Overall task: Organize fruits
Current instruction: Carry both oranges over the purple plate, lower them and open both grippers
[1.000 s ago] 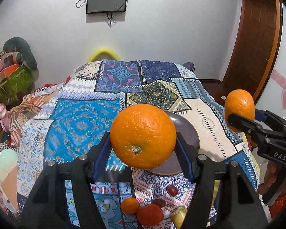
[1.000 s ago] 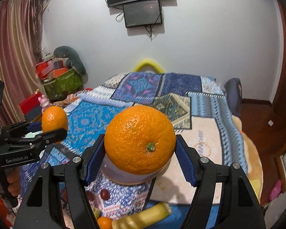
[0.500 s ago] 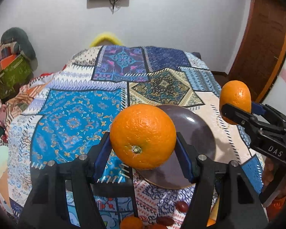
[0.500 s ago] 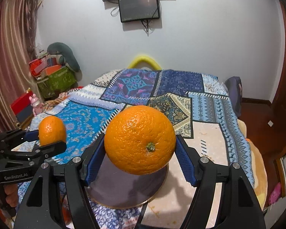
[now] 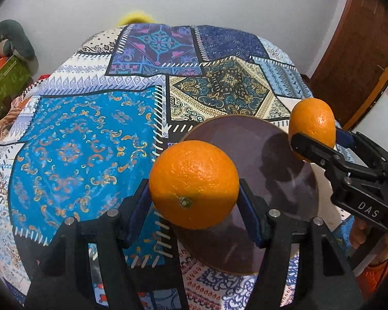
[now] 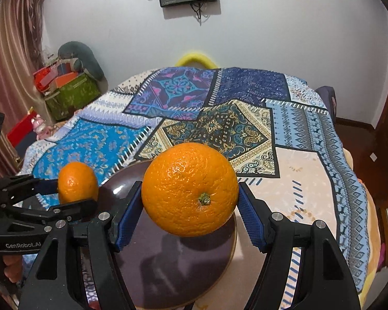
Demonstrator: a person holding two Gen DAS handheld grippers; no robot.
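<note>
I have the left gripper clamped on one orange above the brown plate; my right gripper grips another orange over its far side, both level.

A bumpy, shiny skin is seen on each orange. The plate looks smooth and glossy; the blanket is soft cloth.

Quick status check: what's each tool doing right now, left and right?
Left tool: closed on an orange.
Right tool: closed on another orange.
</note>
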